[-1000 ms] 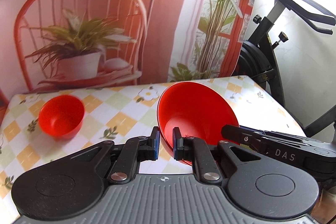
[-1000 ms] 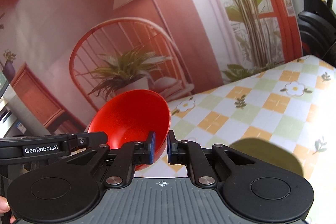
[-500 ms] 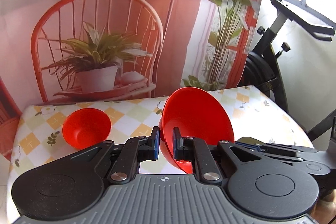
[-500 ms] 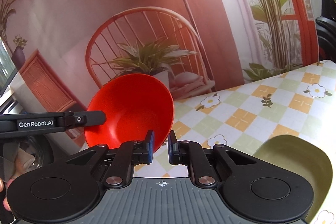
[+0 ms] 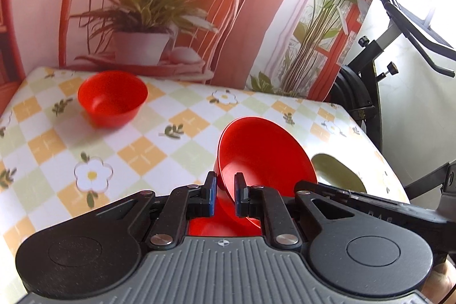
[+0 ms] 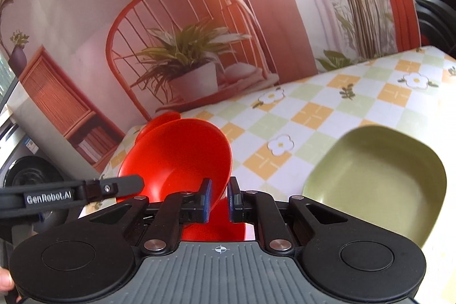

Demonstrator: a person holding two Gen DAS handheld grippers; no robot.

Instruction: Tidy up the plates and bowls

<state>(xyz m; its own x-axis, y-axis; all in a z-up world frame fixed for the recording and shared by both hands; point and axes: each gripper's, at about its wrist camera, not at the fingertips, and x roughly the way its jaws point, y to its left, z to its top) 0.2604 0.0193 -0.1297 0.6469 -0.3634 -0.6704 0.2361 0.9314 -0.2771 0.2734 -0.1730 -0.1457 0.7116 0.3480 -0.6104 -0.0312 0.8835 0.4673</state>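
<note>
A large red bowl (image 5: 265,158) is held tilted above the checkered table (image 5: 142,155), its opening facing the left wrist camera. My left gripper (image 5: 225,184) is shut on its near rim. My right gripper (image 6: 218,190) is shut on the rim of the same large red bowl (image 6: 176,158) from the other side. More red shows under both pairs of fingers; I cannot tell whether it is this bowl's base or another dish. A small red bowl (image 5: 112,97) stands upright at the table's far left. An olive green square plate (image 6: 379,178) lies on the table right of the right gripper.
A printed backdrop with a chair and potted plant (image 5: 148,19) stands along the table's far edge. An exercise bike (image 5: 399,47) is beyond the table's right side. A washing machine (image 6: 25,175) is off the table's left end.
Both grippers have carried the large red bowl lower and nearer the table. The small red bowl now sits further from the left gripper, and the green plate shows more fully.
</note>
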